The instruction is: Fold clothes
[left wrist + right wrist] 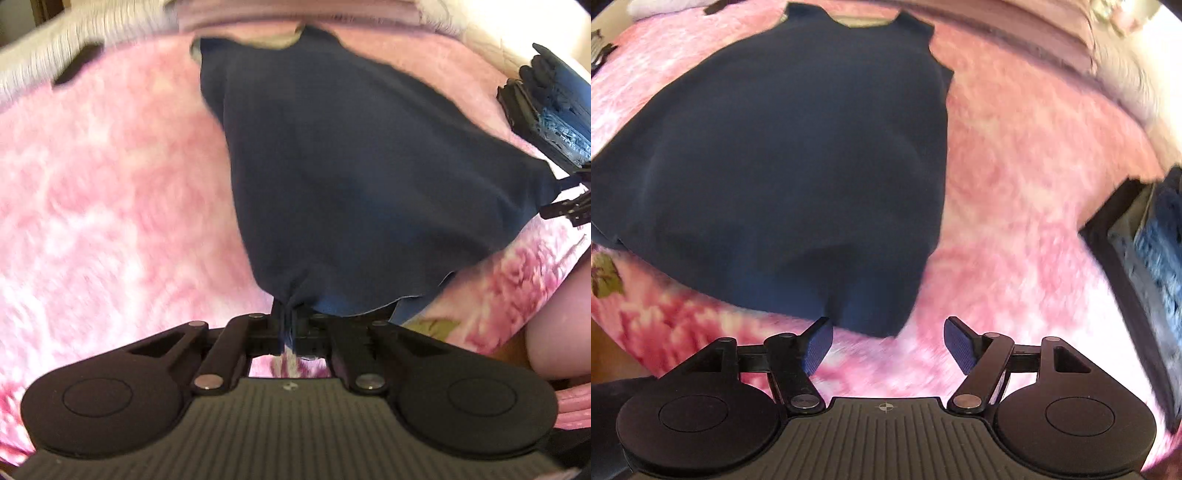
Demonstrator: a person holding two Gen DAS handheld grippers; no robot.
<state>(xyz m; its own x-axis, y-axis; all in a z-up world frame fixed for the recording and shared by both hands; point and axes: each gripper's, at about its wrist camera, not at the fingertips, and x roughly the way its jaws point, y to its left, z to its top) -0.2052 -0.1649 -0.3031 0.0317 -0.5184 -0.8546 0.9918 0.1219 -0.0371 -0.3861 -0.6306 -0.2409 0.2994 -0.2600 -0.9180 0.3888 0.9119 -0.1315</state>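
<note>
Pink flowered blanket (92,177) covers the bed. A navy sleeveless top (351,155) lies spread on it, neckline at the far end, hem at the near end.

Left side: a small dark object (77,64) sits on the blanket at far left, too blurred to name. The left tongs (286,328) are pressed together, pinching a bunched bit of the top's near hem; the cloth gathers into a peak at the pinch and the hem corner beside it is lifted off the blanket.

Centre: in the right wrist view the top (783,166) fills the middle, lying fairly flat, its near right corner just ahead of the right tongs (886,347).

Right side: the right tongs are spread wide, blue pads (818,349) apart, nothing between them, blanket (1034,184) showing below. From the left wrist view the right tongs (561,208) are at the top's right edge. Frames are motion-blurred.
</note>
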